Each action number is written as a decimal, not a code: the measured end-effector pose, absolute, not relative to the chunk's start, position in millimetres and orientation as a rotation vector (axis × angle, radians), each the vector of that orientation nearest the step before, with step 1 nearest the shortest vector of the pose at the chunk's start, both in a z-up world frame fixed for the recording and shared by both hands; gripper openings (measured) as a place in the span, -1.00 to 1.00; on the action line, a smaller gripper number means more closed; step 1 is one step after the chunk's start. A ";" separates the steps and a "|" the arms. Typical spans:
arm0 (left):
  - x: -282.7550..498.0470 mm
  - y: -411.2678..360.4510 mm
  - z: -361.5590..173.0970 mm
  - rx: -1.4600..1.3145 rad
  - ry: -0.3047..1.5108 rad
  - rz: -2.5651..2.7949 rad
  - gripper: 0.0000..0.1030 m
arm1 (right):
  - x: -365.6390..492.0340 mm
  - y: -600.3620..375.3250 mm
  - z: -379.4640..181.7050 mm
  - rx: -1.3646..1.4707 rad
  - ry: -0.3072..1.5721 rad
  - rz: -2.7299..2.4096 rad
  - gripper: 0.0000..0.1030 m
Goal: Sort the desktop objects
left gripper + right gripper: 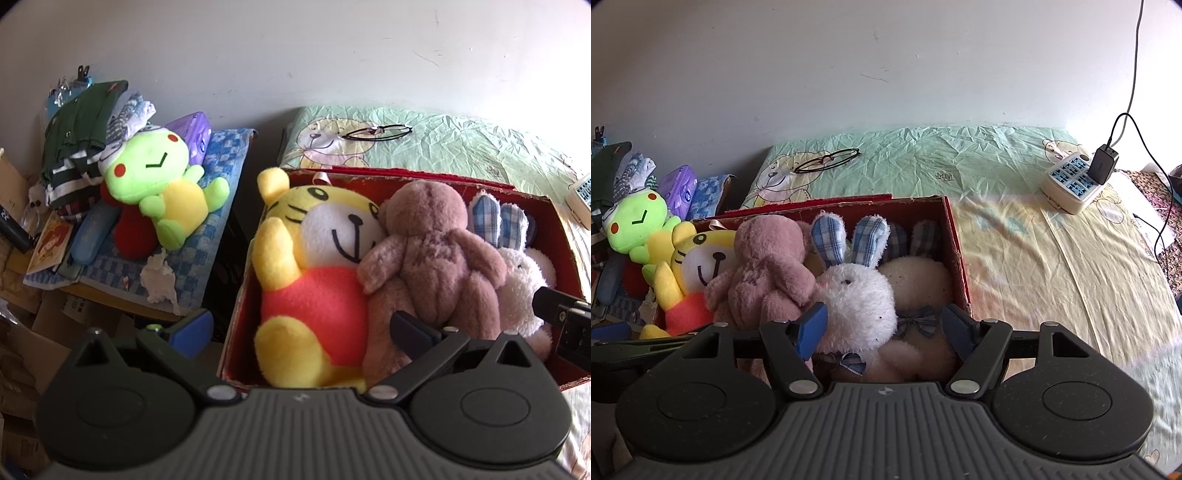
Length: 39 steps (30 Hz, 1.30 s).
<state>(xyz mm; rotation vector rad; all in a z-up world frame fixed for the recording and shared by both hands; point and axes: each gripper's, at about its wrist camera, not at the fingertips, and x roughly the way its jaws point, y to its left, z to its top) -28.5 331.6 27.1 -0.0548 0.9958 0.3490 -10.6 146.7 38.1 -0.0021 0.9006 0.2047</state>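
Filling the red box on the bed were yellow tiger, brown bear, white bunny; green frog lay outside left; left gripper and right gripper both spread, empty.

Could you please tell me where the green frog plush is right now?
The green frog plush lies outside the red box, on the blue checked cloth to its left, beside the clothes pile.

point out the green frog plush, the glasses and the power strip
green frog plush [155,162], left wrist view, on its face
glasses [827,160], right wrist view, on the frame's bridge
power strip [1069,181], right wrist view, on its top socket face
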 end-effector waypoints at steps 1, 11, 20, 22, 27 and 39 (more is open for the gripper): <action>-28.5 330.8 27.0 -0.053 0.995 0.350 0.99 | -10.3 145.9 37.9 0.001 0.902 0.203 0.39; -30.7 324.1 29.5 -0.057 0.978 0.339 0.98 | -12.2 141.9 40.2 0.034 0.891 0.205 0.39; -29.1 320.2 28.5 -0.045 0.970 0.344 0.98 | -10.8 140.8 36.4 0.036 0.899 0.198 0.39; -28.6 319.5 26.9 -0.046 0.977 0.339 0.98 | -11.4 141.2 35.2 0.034 0.903 0.203 0.39; -27.5 317.3 26.6 -0.056 0.977 0.318 0.98 | -9.3 138.9 34.8 0.037 0.905 0.198 0.39; -23.3 317.7 25.8 -0.081 0.980 0.288 0.99 | -7.2 135.7 33.8 0.055 0.907 0.195 0.39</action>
